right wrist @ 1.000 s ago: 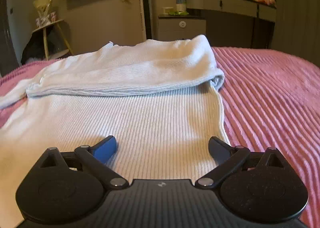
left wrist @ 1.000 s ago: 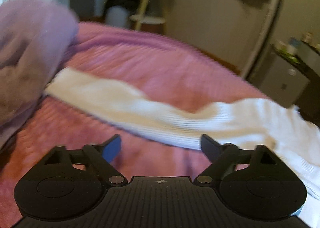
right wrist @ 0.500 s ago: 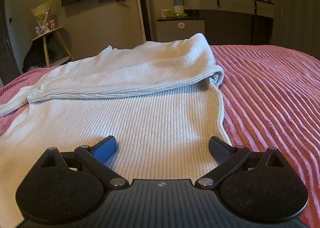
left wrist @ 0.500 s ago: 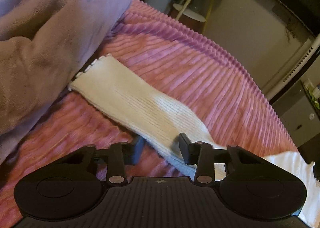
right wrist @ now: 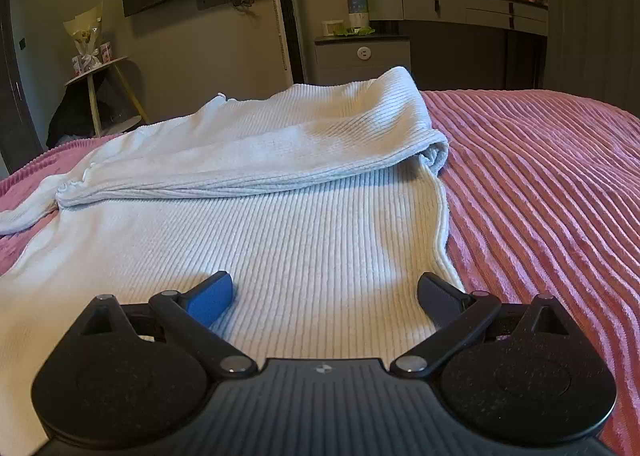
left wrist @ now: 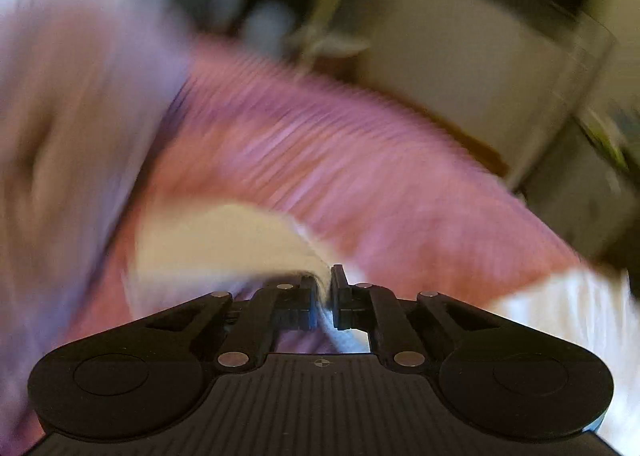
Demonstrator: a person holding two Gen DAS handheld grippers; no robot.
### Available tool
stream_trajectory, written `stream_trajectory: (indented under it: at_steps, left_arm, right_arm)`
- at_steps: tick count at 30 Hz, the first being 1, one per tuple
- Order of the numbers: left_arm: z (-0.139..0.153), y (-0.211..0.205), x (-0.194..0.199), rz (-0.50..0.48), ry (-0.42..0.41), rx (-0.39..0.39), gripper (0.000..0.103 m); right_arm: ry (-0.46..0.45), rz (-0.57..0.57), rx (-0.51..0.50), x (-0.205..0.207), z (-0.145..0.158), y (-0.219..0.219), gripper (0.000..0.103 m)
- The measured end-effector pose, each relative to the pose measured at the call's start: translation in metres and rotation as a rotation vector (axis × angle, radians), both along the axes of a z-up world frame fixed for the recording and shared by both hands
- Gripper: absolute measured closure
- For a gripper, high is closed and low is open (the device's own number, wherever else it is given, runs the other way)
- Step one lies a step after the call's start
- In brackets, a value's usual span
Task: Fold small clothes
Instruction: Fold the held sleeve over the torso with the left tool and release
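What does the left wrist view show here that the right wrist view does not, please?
Only the left wrist view shows the left gripper, its jaws just closed on the white sleeve, and a lilac blanket; the picture is blurred. Only the right wrist view shows the right gripper open over the sweater's body, one sleeve folded across it, and a dresser. Both show the pink ribbed bedspread.

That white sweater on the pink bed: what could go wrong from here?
1. The left gripper has just closed on the sleeve, pinching only a thin bit of its edge; it might slip out.
2. The right gripper hangs open over the sweater, pinning nothing, so a pull may drag the whole garment.
3. That could undo the already folded sleeve.
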State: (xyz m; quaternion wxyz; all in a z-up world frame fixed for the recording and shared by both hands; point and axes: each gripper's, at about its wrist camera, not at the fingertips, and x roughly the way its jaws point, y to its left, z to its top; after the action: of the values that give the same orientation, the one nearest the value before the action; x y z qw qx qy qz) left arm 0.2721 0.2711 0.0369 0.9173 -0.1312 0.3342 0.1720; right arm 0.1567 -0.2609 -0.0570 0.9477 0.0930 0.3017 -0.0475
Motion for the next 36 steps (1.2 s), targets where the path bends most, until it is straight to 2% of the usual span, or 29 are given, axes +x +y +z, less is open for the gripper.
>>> stream_trajectory:
  at_steps: [2, 4, 7, 8, 9, 10, 11, 13, 14, 16, 18, 21, 22, 24, 26, 27, 28, 29, 32, 34, 36]
  left_arm:
    - [0.027, -0.055, -0.004, -0.186, -0.058, 0.180, 0.094]
    - [0.045, -0.117, -0.017, -0.409, -0.115, 0.305, 0.094]
    - [0.042, -0.211, -0.046, -0.712, -0.147, 0.479, 0.088]
    - [0.034, -0.236, -0.054, -0.790, -0.140, 0.508, 0.079]
    - [0.022, -0.260, -0.064, -0.863, -0.123, 0.528, 0.057]
    - [0.011, -0.276, -0.072, -0.896, -0.109, 0.550, 0.044]
    - [0.000, -0.291, -0.082, -0.925, -0.102, 0.579, 0.038]
    - [-0.016, -0.307, -0.100, -0.973, -0.082, 0.574, 0.039]
    - [-0.021, -0.309, -0.107, -0.974, -0.070, 0.545, 0.039]
    - [-0.025, -0.302, -0.117, -0.908, -0.044, 0.448, 0.037]
    - [-0.029, -0.292, -0.123, -0.767, -0.023, 0.392, 0.035]
    - [-0.034, -0.280, -0.120, -0.482, 0.055, 0.416, 0.035]
    - [-0.033, -0.276, -0.114, -0.413, 0.081, 0.410, 0.035]
    - [-0.026, -0.263, -0.107, -0.307, 0.080, 0.352, 0.035]
    - [-0.022, -0.249, -0.100, -0.211, 0.070, 0.283, 0.034]
    - [-0.022, -0.240, -0.099, -0.182, 0.061, 0.256, 0.031]
    - [-0.026, -0.233, -0.098, -0.162, 0.047, 0.233, 0.030]
    - [-0.033, -0.227, -0.097, -0.159, 0.043, 0.216, 0.030]
    - [-0.056, -0.211, -0.090, -0.110, 0.113, 0.185, 0.033]
    - [-0.064, -0.199, -0.081, -0.098, 0.118, 0.125, 0.030]
    - [-0.061, -0.189, -0.081, -0.087, 0.104, 0.078, 0.030]
  right_arm:
    - [-0.002, 0.000, 0.001, 0.000, 0.000, 0.000, 0.004]
    - [-0.005, 0.000, 0.004, 0.000, 0.000, 0.000, 0.004]
    - [-0.008, -0.001, 0.008, -0.001, 0.001, -0.001, 0.004]
    - [-0.009, 0.000, 0.011, -0.002, 0.001, -0.001, 0.004]
    - [-0.011, 0.001, 0.016, -0.002, 0.001, -0.002, 0.004]
    - [-0.014, 0.002, 0.021, -0.003, 0.001, -0.002, 0.004]
    - [-0.018, 0.002, 0.029, -0.004, 0.001, -0.003, 0.004]
    - [-0.025, 0.005, 0.044, -0.006, 0.002, -0.005, 0.004]
    - [-0.030, 0.007, 0.053, -0.006, 0.002, -0.006, 0.004]
    - [-0.034, 0.013, 0.071, -0.007, 0.004, -0.007, 0.004]
    - [-0.039, 0.014, 0.109, -0.005, 0.009, -0.010, 0.004]
    - [-0.070, 0.032, 0.217, 0.004, 0.020, -0.013, 0.010]
    - [-0.079, 0.039, 0.241, 0.010, 0.025, -0.011, 0.012]
    - [-0.089, 0.068, 0.276, 0.025, 0.034, -0.002, 0.017]
    - [-0.084, 0.096, 0.302, 0.042, 0.041, 0.012, 0.031]
    - [-0.077, 0.116, 0.317, 0.051, 0.044, 0.020, 0.036]
    - [-0.070, 0.145, 0.330, 0.059, 0.046, 0.028, 0.046]
    - [-0.058, 0.174, 0.328, 0.069, 0.048, 0.038, 0.049]
    - [-0.029, 0.224, 0.265, 0.090, 0.053, 0.062, 0.055]
    - [-0.020, 0.230, 0.235, 0.103, 0.056, 0.072, 0.055]
    - [-0.018, 0.225, 0.253, 0.116, 0.059, 0.077, 0.055]
